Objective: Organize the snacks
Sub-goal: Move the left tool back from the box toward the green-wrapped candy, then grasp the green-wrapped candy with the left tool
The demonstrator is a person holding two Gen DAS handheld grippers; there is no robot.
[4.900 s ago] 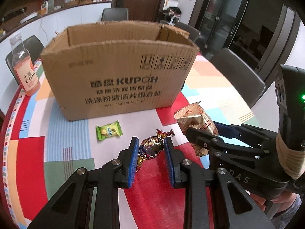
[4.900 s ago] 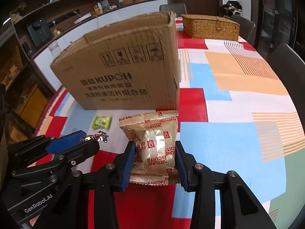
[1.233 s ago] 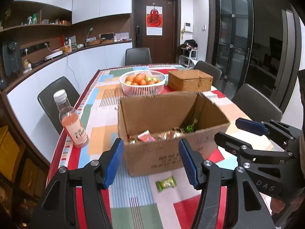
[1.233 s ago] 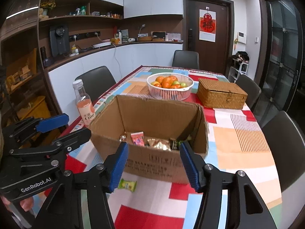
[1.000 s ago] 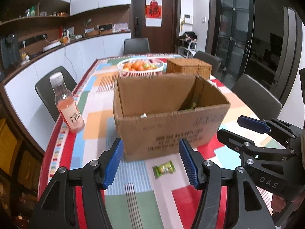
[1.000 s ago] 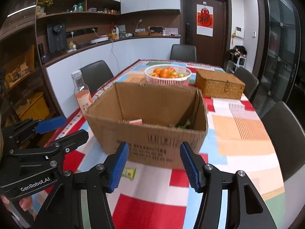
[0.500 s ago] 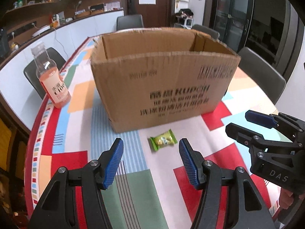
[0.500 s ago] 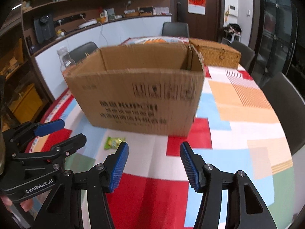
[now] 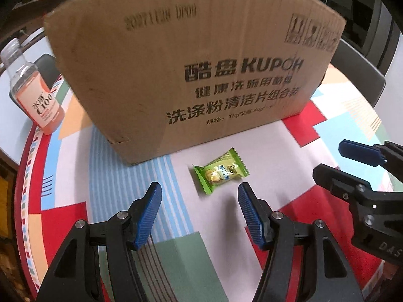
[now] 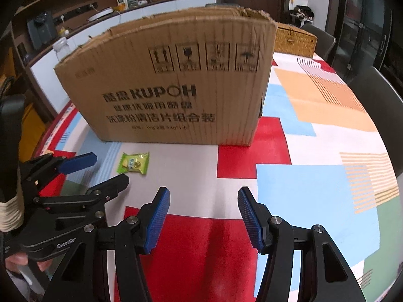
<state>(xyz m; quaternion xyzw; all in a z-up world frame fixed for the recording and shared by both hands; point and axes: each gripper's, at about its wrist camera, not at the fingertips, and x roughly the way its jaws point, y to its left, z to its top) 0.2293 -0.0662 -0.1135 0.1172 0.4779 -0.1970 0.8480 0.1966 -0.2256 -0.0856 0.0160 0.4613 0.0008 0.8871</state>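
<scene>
Candy (image 9: pixel 220 173) alone remains on the tabletop (image 9: pixel 289 151); both earlier snacks now boxed, left claw (image 9: pixel 199 201) and right claw (image 10: pixel 202 205) descend spread, empty.

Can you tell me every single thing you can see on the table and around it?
cardboard box: one, brown, black print, on the tablecloth.
candy: one, green wrapper, lying in front of the box.
drink bottle: one, clear with pink drink, left of the box.
wicker box: one, tan, behind the cardboard box.
tablecloth: one, red, blue, orange, green and white patches.
chairs: dark, around the table; count unclear.
counter: one, white, with small items, at the back.
left gripper: black, blue pads, open just short of the candy.
right gripper: same, open, empty.
</scene>
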